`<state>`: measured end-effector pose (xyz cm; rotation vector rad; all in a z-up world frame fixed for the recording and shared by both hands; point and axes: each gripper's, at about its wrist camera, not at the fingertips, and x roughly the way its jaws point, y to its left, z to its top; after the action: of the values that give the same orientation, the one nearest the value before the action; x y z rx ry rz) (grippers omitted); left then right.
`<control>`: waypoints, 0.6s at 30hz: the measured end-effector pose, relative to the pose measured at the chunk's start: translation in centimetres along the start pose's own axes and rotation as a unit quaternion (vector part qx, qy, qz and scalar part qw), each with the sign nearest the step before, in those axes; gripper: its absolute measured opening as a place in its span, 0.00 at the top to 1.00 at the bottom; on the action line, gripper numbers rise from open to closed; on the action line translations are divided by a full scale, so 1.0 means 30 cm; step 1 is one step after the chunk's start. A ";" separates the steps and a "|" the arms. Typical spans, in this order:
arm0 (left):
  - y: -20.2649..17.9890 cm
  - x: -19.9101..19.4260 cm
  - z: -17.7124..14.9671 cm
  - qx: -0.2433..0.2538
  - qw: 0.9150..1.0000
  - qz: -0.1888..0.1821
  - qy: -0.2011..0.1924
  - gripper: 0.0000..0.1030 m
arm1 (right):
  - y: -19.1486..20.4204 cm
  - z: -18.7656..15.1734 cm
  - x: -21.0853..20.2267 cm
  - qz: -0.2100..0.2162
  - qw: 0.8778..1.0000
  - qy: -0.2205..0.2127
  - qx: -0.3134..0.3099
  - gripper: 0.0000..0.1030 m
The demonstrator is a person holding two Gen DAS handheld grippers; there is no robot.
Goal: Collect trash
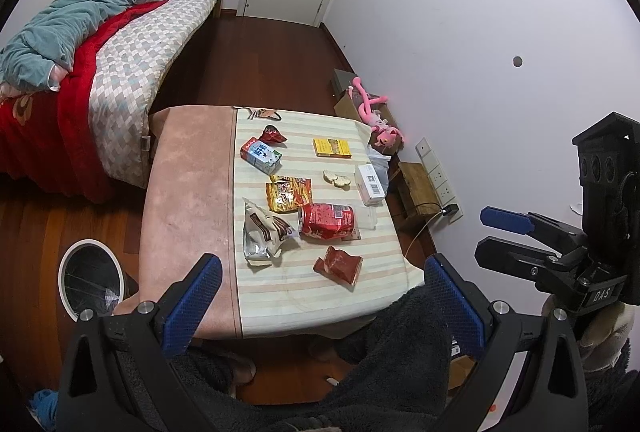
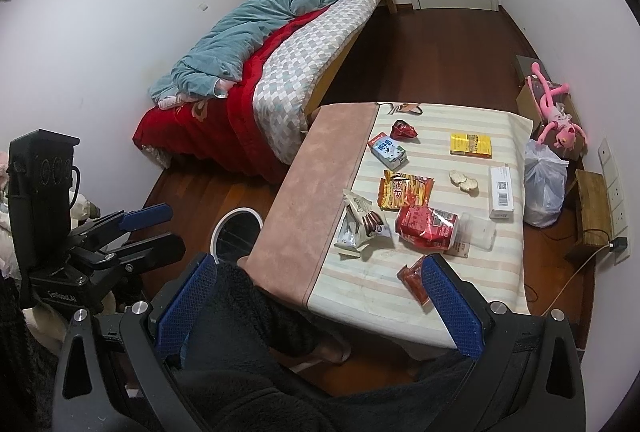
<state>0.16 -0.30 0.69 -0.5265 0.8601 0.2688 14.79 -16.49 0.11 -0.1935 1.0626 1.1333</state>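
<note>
Trash lies on the striped cloth of the low table (image 1: 188, 200): a crushed red can (image 1: 326, 222) (image 2: 426, 226), a white cookie bag (image 1: 262, 232) (image 2: 358, 226), an orange snack bag (image 1: 288, 194) (image 2: 404, 192), a milk carton (image 1: 260, 155) (image 2: 387, 151), a crumpled red wrapper (image 1: 274, 135) and a flat red wrapper (image 1: 338, 265) (image 2: 412, 278). A white-rimmed bin (image 1: 90, 278) (image 2: 236, 232) stands on the floor left of the table. My left gripper (image 1: 322, 260) hovers open before the table's near edge. My right gripper (image 2: 320, 264) is open too, holding nothing.
A yellow box (image 1: 331, 147), a white box (image 1: 370, 184), crackers (image 1: 337, 179) and a clear cup (image 1: 366, 218) also sit on the table. A bed (image 1: 132, 72) stands at left. A pink plush (image 1: 376, 116), a plastic bag (image 2: 544, 184) and a wooden stool (image 1: 418, 188) line the right wall.
</note>
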 end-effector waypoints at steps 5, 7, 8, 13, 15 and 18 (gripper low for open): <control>0.001 0.001 0.000 0.000 1.000 -0.001 -0.001 0.00 | 0.002 0.001 -0.001 0.000 1.000 0.000 0.000 0.00; 0.000 0.000 0.000 0.000 1.000 -0.002 0.000 0.00 | -0.001 -0.002 0.001 -0.001 1.000 -0.001 0.001 0.00; -0.001 0.001 0.000 0.001 1.000 -0.002 0.000 0.00 | 0.001 0.000 0.000 -0.001 1.000 -0.001 0.001 0.00; -0.003 0.002 0.001 0.000 1.000 -0.001 -0.001 0.00 | 0.002 0.001 0.002 -0.001 1.000 0.000 0.000 0.00; -0.002 0.003 0.001 0.001 1.000 -0.002 -0.001 0.00 | 0.003 0.002 0.001 -0.001 1.000 0.000 -0.001 0.00; -0.005 0.007 -0.001 0.001 1.000 -0.002 0.000 0.00 | 0.002 0.000 0.001 -0.001 1.000 -0.001 -0.001 0.00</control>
<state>0.34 -0.45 0.55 -0.5265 0.8594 0.2646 14.75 -16.45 0.12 -0.1952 1.0601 1.1316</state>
